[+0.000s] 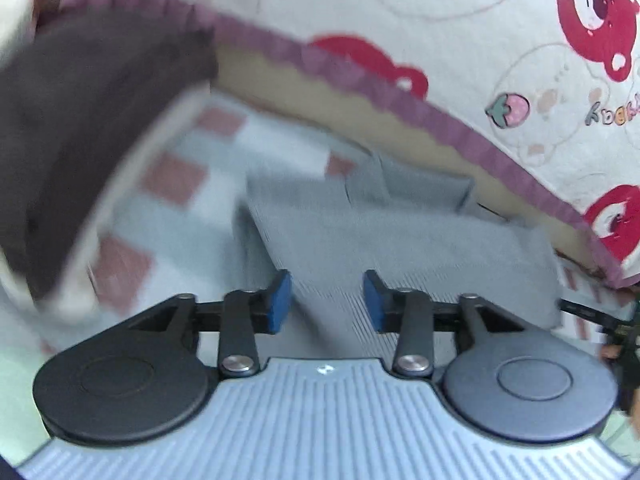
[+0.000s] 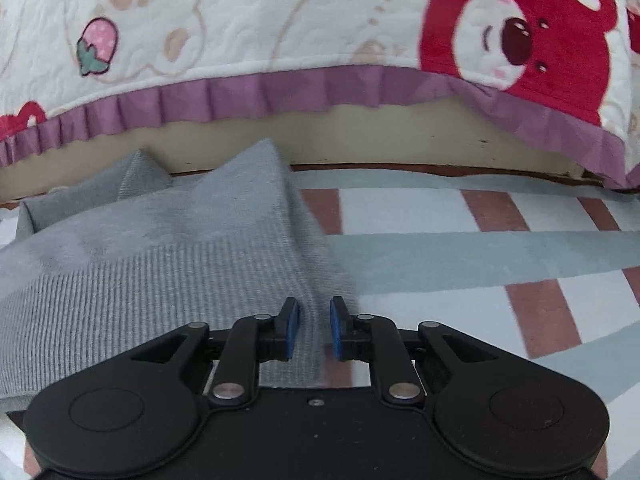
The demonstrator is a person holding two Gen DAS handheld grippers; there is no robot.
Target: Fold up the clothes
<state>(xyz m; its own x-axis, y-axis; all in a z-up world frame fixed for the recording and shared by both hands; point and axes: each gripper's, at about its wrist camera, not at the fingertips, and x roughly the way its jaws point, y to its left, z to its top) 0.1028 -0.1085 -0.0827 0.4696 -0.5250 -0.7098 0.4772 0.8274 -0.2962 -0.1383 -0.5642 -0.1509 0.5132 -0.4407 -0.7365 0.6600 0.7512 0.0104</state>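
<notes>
- Since the grey ribbed knit garment (image 2: 160, 272) lies spread on the checked pink, white and pale blue cloth surface (image 2: 480, 248), I take it that it is laid flat there so that it can be folded, with its far edge close under the beige bed side (image 2: 360, 136).
- My left gripper (image 1: 327, 300) stands released, its blue pads (image 1: 280, 300) well apart; ribbed grey cloth lies in view between them, but they do not press on it.
- My right gripper (image 2: 314, 328) sits at the near right edge of the garment, its blue pads (image 2: 293, 330) close together with a narrow gap; a strip of the grey hem shows in that gap, yet I see no pinch, so I judge it released, not grasping.
- Two folded points of the garment rise at its far side, near the purple pleated frill (image 2: 280, 92) of the white quilted bedspread with red bear prints (image 2: 520, 40); I judge a fold has been laid there.
- On the far left in the left wrist view a dark brown cloth (image 1: 80, 120) lies blurred; I cannot tell what it is.
- My guess is that both grippers are low and slack because the cloth has been let go and needs a fresh grip for the next fold.
</notes>
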